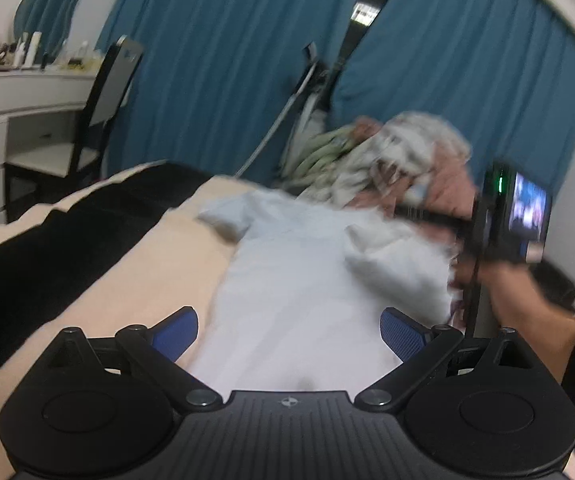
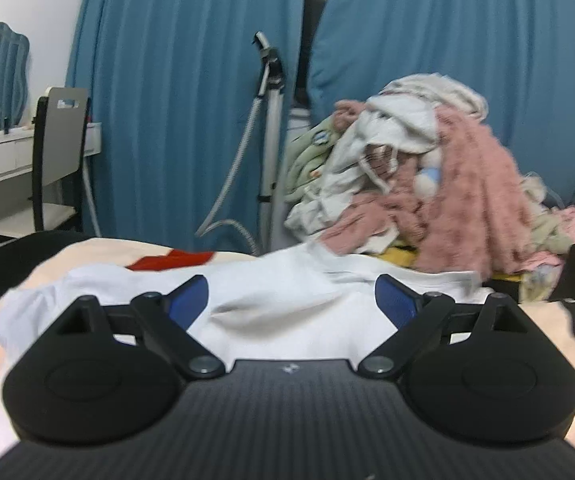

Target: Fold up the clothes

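Note:
A white shirt (image 1: 307, 280) lies spread on the beige and black bed cover (image 1: 147, 280), one short sleeve pointing left. My left gripper (image 1: 289, 330) hovers low over the shirt's near end, its blue pads (image 1: 179, 332) wide apart and open, pressing nothing. In the right wrist view the same white shirt (image 2: 287, 284) lies crumpled under my right gripper (image 2: 293, 300), which is open and holds nothing. A red patch (image 2: 167, 260) shows past the shirt. At the right of the left wrist view, a person's forearm (image 1: 527, 300) carries the right device with its lit screen (image 1: 529, 212).
A tall heap of unfolded clothes (image 2: 447, 168), pink, white and green, sits at the far right of the bed. Blue curtains (image 2: 187, 80) hang behind. A garment steamer pole (image 2: 269, 120) stands by the bed's far edge. A chair (image 1: 99, 120) and a white desk (image 1: 27, 88) stand at the left.

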Demonstrator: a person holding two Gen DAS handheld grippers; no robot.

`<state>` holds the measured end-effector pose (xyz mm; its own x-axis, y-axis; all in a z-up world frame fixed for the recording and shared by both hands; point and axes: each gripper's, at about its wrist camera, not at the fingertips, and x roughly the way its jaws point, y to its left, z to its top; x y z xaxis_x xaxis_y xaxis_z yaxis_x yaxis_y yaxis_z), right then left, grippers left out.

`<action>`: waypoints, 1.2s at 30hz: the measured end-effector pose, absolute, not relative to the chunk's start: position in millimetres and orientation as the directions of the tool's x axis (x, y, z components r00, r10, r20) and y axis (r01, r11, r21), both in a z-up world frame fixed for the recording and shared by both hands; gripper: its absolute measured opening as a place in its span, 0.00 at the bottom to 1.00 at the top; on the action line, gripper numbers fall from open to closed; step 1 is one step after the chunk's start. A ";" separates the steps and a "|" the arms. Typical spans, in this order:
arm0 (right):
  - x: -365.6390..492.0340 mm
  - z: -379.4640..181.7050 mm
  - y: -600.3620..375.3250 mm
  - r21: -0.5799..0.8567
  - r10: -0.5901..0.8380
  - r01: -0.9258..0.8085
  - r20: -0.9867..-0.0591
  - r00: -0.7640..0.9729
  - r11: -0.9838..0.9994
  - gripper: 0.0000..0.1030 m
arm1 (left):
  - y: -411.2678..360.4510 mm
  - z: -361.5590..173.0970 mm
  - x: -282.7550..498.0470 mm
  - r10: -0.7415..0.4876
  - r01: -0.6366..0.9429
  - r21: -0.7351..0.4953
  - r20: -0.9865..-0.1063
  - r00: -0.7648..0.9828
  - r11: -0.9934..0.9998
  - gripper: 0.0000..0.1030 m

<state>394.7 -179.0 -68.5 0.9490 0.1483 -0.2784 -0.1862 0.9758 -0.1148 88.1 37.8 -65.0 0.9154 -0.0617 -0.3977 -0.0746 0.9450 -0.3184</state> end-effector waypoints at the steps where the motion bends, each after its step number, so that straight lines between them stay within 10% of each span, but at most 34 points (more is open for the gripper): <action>1: 384.9 -69.9 -187.1 -0.121 0.133 -0.170 -0.271 0.953 0.978 0.89 | 33.8 -62.5 83.7 -0.068 -0.061 -0.314 -0.386 0.920 0.947 0.96; 23: 34.2 -22.2 -312.8 0.123 0.083 -0.062 -0.174 0.981 0.991 0.89 | -20.5 -35.6 -7.9 -0.166 0.100 -0.188 -0.378 0.911 0.977 0.96; 36: 17.8 -36.5 -337.1 0.161 0.140 -0.109 -0.196 0.971 0.981 0.88 | -46.8 -40.9 -14.7 -0.176 0.125 -0.146 -0.418 0.891 0.981 0.96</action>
<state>17.8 -337.1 -36.5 0.9706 0.1404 -0.1956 -0.1094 0.9808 0.1612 -14.7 -46.8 -40.9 0.8912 -0.1757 -0.4182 0.1250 0.9814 -0.1459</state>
